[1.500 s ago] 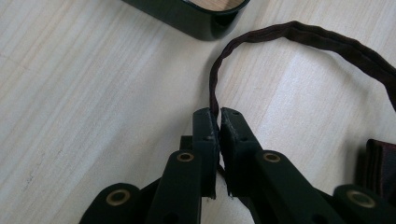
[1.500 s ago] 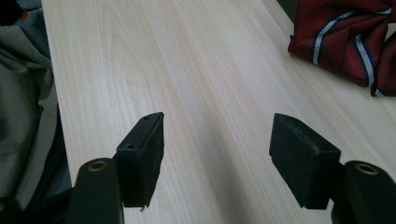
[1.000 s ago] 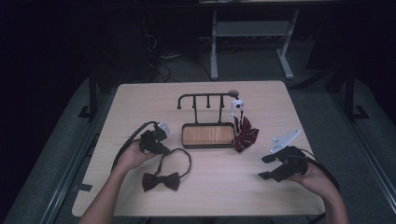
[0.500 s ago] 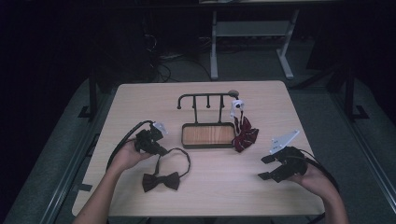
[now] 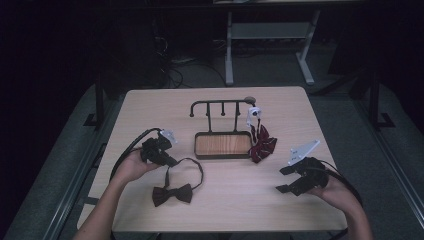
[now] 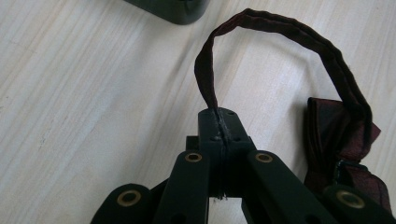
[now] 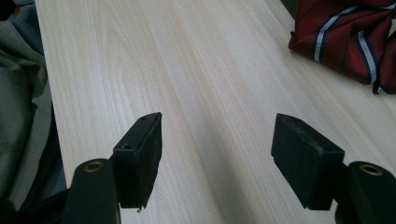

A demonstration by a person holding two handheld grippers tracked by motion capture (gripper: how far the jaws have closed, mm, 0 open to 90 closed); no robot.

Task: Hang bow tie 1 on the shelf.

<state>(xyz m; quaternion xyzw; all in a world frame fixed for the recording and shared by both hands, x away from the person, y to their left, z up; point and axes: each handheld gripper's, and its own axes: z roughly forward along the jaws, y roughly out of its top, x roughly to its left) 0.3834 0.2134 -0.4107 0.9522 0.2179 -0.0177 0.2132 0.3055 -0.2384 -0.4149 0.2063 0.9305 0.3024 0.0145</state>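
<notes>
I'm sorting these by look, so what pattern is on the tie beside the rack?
Dark red tie with blue-and-white diagonal stripes, clearest in the right gripper view.

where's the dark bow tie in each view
High view: dark bow tie lies near the front left, its strap running up to the left hand-held gripper.
Left gripper view: right edge, strap pinched between the jaws.
Right gripper view: not in it.
Shared landmark: the wooden table.

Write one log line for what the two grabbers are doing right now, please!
left gripper: shut on dark bow tie strap | right gripper: jaws open, nothing held | striped tie: hangs from rack beside tray
</notes>
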